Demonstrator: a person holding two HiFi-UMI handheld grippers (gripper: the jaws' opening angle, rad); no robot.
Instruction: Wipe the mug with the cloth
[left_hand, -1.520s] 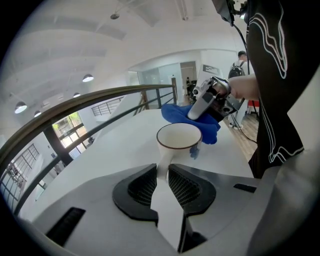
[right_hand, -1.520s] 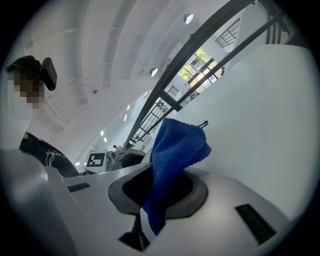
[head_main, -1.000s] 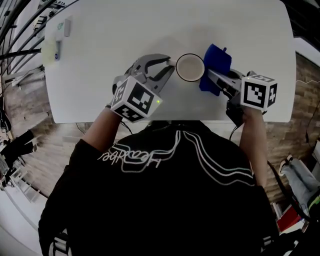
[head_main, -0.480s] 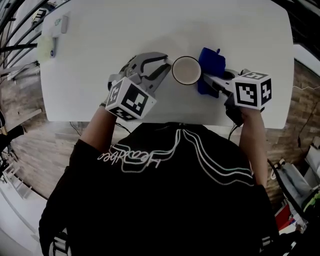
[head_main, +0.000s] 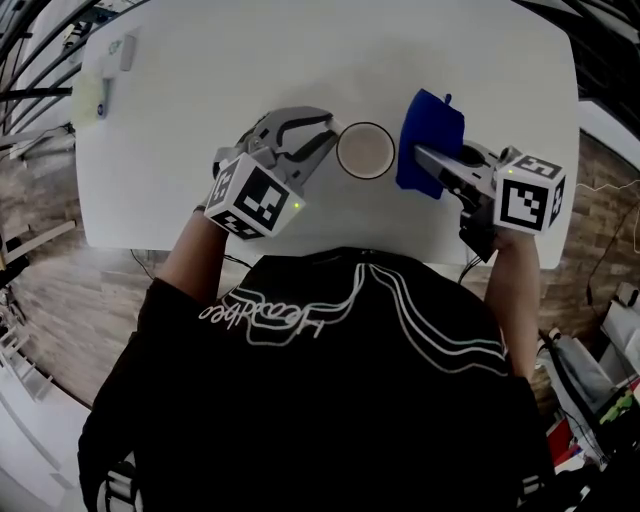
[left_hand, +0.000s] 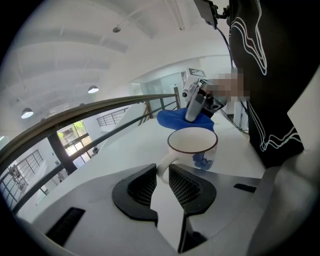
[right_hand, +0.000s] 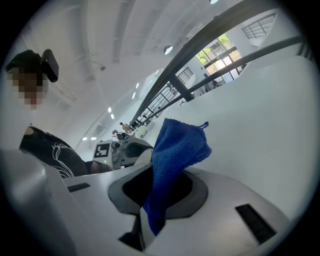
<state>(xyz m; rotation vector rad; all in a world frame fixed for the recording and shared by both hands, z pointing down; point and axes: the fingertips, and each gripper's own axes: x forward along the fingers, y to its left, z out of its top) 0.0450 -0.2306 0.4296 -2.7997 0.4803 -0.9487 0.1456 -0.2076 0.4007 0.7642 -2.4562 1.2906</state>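
Note:
A white mug (head_main: 365, 150) with a dark rim and a blue mark on its side stands upright on the white table (head_main: 300, 60). My left gripper (head_main: 324, 133) is shut on the mug's handle; in the left gripper view the handle sits between its ribbed pads (left_hand: 182, 186), with the mug (left_hand: 193, 146) just beyond. My right gripper (head_main: 426, 160) is shut on a blue cloth (head_main: 430, 140), which hangs just right of the mug without touching it. The cloth (right_hand: 175, 155) rises from between the right jaws in the right gripper view and hides most of the mug there.
Small pale items (head_main: 118, 52) and a yellowish pad (head_main: 88, 98) lie at the table's far left corner. The table's near edge (head_main: 330, 245) runs just in front of the person's body. Wooden floor (head_main: 40, 260) shows on both sides.
The right gripper has drawn the blue cloth up and to the right, off the mug's side, leaving a small gap. The left gripper and the mug have stayed nearly still.

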